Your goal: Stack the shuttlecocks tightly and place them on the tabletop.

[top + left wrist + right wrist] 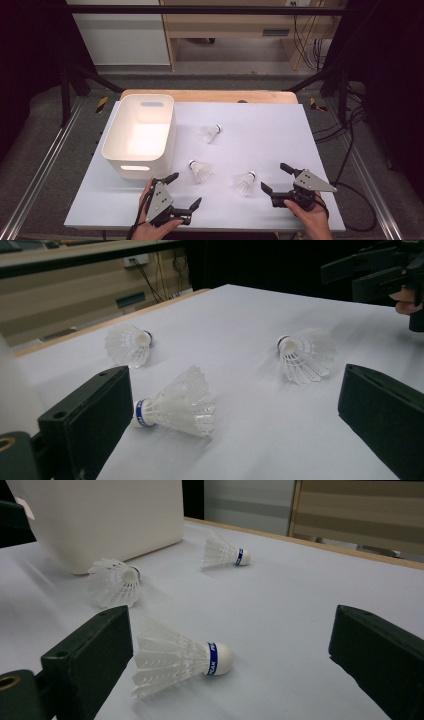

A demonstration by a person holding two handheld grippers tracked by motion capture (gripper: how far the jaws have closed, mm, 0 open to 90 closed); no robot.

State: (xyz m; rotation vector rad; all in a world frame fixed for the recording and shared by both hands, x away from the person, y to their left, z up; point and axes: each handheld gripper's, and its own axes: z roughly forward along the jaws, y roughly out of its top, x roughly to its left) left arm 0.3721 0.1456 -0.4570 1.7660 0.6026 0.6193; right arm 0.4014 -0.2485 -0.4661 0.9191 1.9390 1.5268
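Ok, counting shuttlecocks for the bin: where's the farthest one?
In the high view, the farthest shuttlecock lies on the white table, just right of the white bin, beyond the other two.

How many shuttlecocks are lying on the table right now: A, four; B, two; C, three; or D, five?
C: three shuttlecocks lie on the white table, one near the bin, one by the left gripper and one by the right gripper; the white bin looks empty.
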